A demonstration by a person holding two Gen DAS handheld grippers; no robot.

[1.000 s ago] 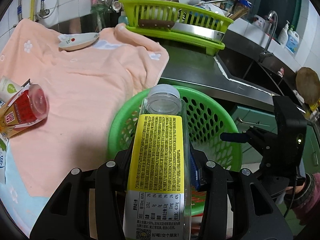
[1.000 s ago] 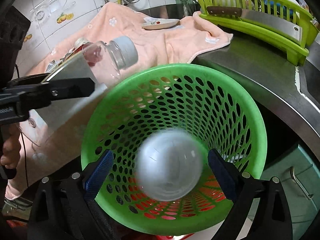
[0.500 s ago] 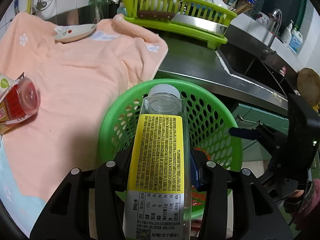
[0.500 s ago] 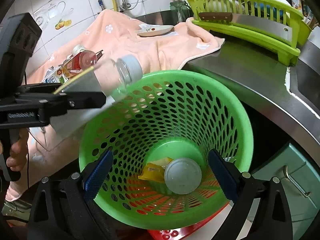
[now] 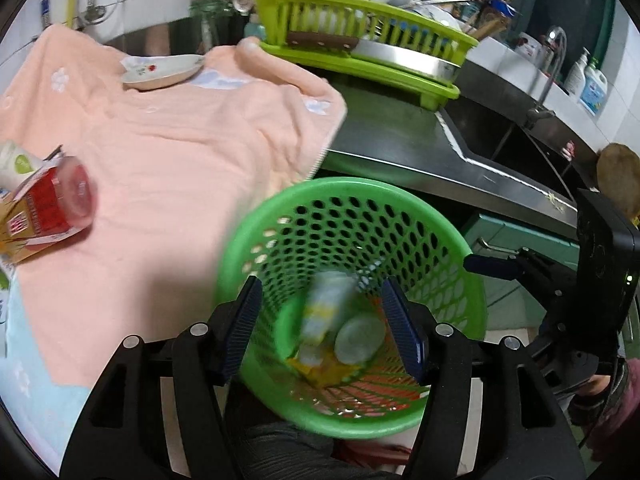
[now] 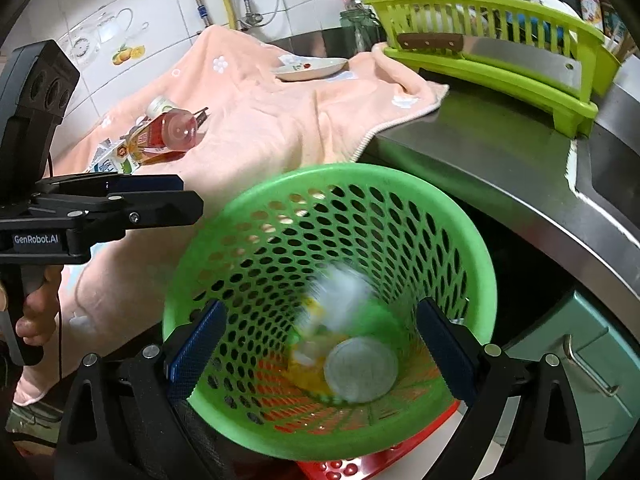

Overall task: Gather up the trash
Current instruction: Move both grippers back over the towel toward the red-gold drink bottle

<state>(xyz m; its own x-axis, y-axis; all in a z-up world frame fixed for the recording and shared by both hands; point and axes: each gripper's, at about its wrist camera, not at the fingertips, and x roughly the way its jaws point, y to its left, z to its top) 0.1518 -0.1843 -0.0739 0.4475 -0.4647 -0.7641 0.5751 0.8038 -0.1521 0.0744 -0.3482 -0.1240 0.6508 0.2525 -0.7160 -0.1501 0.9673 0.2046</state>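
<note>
The clear bottle with a yellow label [image 5: 326, 312] is a blur falling inside the green perforated basket [image 5: 304, 196]. My left gripper [image 5: 320, 320] hovers over the rim; its jaws are opening and hold nothing. In the right wrist view the same bottle [image 6: 340, 300] drops beside a round white lid [image 6: 360, 368] and yellow scraps on the basket [image 6: 280, 184] floor. My right gripper [image 6: 320, 344] stands open and wide over the basket, empty. The left gripper [image 6: 188, 200] shows at the left of that view. A red-capped bottle [image 5: 52, 204] lies on the towel.
A peach towel [image 5: 180, 160] covers the counter, with a small dish [image 5: 160, 74] at its far end. A green dish rack [image 5: 360, 32] holding a cleaver stands behind, a steel sink [image 5: 520, 148] to the right. Cartons [image 6: 116, 160] lie by the red-capped bottle. A red stool [image 6: 360, 468] sits under the basket.
My left jaws have spread and the yellow-label bottle has left them and is dropping into the basket. The white lid, in mid-air a second ago, now rests on the basket floor.
</note>
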